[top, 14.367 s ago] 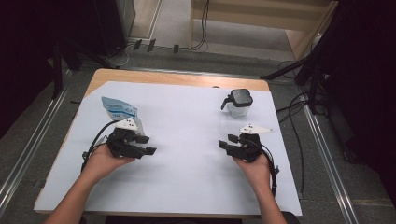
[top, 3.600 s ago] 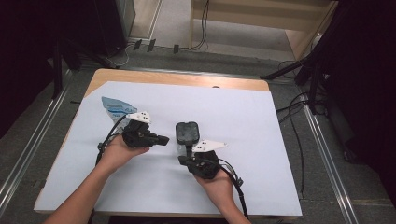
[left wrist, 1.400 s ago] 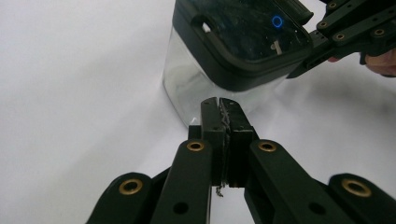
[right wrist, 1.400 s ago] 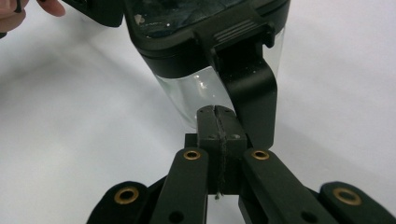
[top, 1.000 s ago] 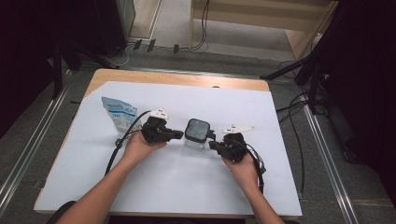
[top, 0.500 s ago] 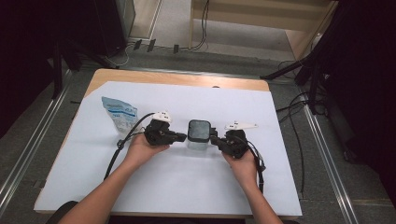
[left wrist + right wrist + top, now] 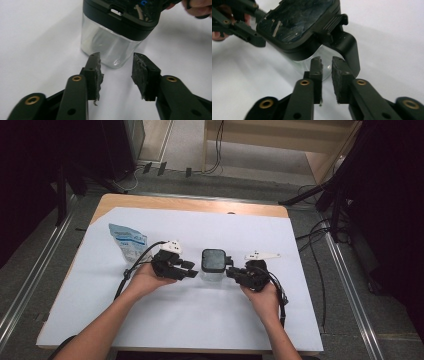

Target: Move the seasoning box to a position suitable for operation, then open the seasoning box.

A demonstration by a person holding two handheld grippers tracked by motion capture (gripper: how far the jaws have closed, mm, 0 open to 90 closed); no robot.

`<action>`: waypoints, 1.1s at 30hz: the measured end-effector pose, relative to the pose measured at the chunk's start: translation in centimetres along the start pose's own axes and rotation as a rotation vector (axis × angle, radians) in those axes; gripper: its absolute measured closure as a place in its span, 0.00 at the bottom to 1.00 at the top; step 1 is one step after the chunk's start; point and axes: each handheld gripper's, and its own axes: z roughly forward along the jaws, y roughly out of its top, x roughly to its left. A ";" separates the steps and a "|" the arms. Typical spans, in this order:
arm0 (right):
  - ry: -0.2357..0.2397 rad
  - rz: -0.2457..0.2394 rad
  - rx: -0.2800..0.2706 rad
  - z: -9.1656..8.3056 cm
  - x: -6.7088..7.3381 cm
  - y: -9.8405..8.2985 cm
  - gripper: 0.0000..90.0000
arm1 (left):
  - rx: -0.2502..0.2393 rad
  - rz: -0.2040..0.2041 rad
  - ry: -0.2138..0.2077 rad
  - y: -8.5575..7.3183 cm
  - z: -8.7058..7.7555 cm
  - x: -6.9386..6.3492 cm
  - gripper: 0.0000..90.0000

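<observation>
— Look at the left tongs (image 7: 116,68): the jaws have just been opening, and now they stand well apart, just short of that clear square plastic jar with the black lid (image 7: 117,30). Nothing is between the pads.

— And the right tongs (image 7: 326,72)?

— Those have just parted a little too; only a narrow gap, with nothing pinched in it. They sit right by the black handle (image 7: 348,50) that curves down from the lid's catch. I'd guess the two hands came in from opposite sides to steady the jar, one at the body and one at the handle, and have now let go.

— Where is the jar itself?

— Upright near the middle of the white-covered worktop (image 7: 200,320), between the two tongs, lid on, a bit nearer the far edge than the near one.

— What's that over towards the far left corner?

— A flat pale-blue and white printed pouch (image 7: 127,240), lying well clear of the left hand (image 7: 145,280). There's printing on it, but it's too small to read. The lid has a small blue mark, also unreadable.
</observation>
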 end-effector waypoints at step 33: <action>0.016 -0.036 -0.037 -1.5 -2.3 0.9 0.77 | -0.010 0.087 -0.118 4.0 -0.9 0.3 0.16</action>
